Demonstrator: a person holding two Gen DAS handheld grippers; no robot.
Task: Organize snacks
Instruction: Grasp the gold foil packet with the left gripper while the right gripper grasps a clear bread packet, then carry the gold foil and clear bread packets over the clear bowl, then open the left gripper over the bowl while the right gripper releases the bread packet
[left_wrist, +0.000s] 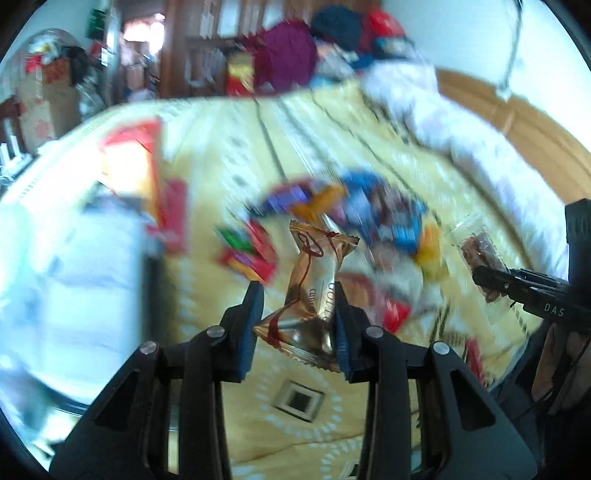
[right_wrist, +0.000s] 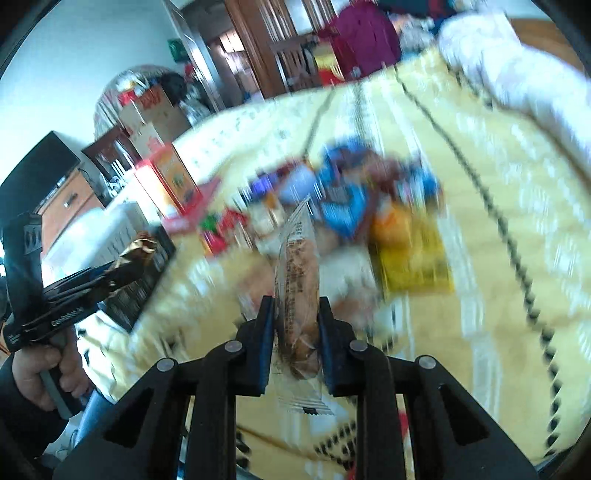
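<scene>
The left gripper (left_wrist: 297, 306) pinches a gold wrapper (left_wrist: 314, 280) across its lower half, the blue fingers (left_wrist: 251, 325) pressed in on both sides so the foil creases between them and the crimped top stands free above. The right gripper (right_wrist: 297, 325) is clamped on a clear packet (right_wrist: 297, 288) holding something brown, likely a small cake or pastry, with the packet standing on edge and its sealed ends sticking out above and below the fingers (right_wrist: 266, 332). Both snacks are held above the bed (left_wrist: 369, 147), over a yellow patterned blanket, and the snack pile (left_wrist: 351, 221) lies beyond them in a loose, blurred heap of blue, orange and red packs. A red-and-orange box (left_wrist: 136, 166) stands at the far left edge of the bed, next to a pale bin (left_wrist: 66, 277) that may be where things are sorted, though blur makes that unsure. Both held snacks look light and soft: thin film that crumples and slides, with contents that could crush or crumble under a hard squeeze. The better hold is across the filled middle, as now, firm enough to stop the slick film slipping; the flat crimped ends would save the contents but give less to grip. The clear packet, gripped on its narrow edge, seems the likelier of the two to twist or slide out if swung fast.
</scene>
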